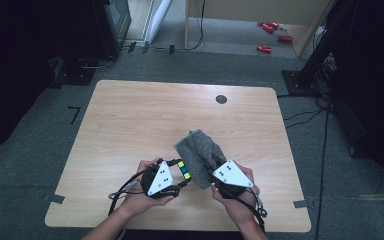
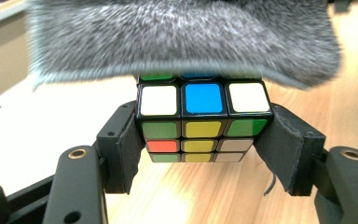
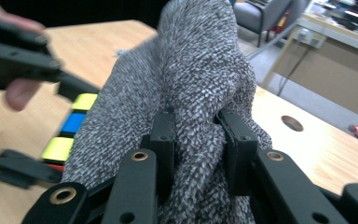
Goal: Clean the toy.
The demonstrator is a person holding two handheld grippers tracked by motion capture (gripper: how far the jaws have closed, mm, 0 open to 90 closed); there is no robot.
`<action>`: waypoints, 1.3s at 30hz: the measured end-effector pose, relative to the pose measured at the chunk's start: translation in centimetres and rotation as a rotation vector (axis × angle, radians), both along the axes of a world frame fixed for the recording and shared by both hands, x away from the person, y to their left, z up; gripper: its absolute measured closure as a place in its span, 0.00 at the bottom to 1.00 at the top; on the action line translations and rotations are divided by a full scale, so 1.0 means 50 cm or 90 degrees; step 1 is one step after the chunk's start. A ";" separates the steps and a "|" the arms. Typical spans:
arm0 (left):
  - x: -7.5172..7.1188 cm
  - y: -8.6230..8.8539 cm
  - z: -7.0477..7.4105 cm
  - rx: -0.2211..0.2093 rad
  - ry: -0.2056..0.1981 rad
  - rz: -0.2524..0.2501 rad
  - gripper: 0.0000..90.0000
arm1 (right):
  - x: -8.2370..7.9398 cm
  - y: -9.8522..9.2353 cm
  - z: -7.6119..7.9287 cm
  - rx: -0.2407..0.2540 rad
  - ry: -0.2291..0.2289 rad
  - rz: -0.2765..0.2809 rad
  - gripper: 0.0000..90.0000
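Observation:
A colour cube (image 2: 203, 122) with white, blue, green, yellow and orange stickers sits between the pads of my left gripper (image 2: 203, 140), which is shut on its two sides just above the table. In the high view the cube (image 1: 183, 170) shows beside my left gripper (image 1: 176, 176). A grey fuzzy cloth (image 3: 186, 98) is bunched between the jaws of my right gripper (image 3: 196, 140), which is shut on it. The cloth (image 1: 200, 156) drapes over the cube's far side and hides part of it; it hangs across the top of the left gripper view as the cloth (image 2: 182, 37).
The wooden table (image 1: 140, 120) has a round dark cable hole (image 1: 221, 99) near its far edge. Red objects (image 1: 271, 35) lie on the floor beyond the table. Cables (image 1: 325, 125) run along the floor at the right.

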State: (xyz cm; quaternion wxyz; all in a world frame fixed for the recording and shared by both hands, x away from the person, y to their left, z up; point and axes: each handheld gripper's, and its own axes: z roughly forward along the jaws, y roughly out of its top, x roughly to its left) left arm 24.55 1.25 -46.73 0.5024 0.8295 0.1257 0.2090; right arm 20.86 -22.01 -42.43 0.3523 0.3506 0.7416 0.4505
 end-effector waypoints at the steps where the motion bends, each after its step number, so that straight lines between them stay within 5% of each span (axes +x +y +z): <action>1: 0.006 0.006 0.000 -0.019 0.017 -0.004 0.39 | 0.003 -0.009 0.003 0.011 -0.002 -0.006 0.78; 4: 0.028 0.034 -0.001 -0.098 0.079 -0.042 0.39 | 0.006 -0.042 0.015 0.061 -0.002 -0.030 0.78; 8: 0.047 0.069 0.002 -0.193 0.118 -0.095 0.39 | 0.006 -0.076 0.030 0.138 -0.011 -0.032 0.78; 14: 0.042 0.080 0.004 -0.216 0.084 -0.113 0.39 | -0.002 -0.077 0.042 0.239 0.003 0.062 0.78; 20: 0.026 0.069 0.015 -0.225 0.066 -0.127 0.39 | 0.001 -0.051 0.029 0.286 0.046 0.142 0.78; 28: 0.030 0.080 0.023 -0.255 0.089 -0.119 0.39 | 0.020 -0.047 0.002 0.272 0.097 0.141 0.78; 30: 0.035 0.086 0.025 -0.276 0.104 -0.113 0.39 | 0.026 -0.049 -0.007 0.252 0.107 0.119 0.78; 35: 0.048 0.106 0.034 -0.348 0.138 -0.091 0.39 | 0.036 -0.057 -0.025 0.259 0.123 0.088 0.78; 39: 0.054 0.119 0.038 -0.389 0.154 -0.069 0.39 | 0.034 -0.046 -0.033 0.294 0.134 0.129 0.78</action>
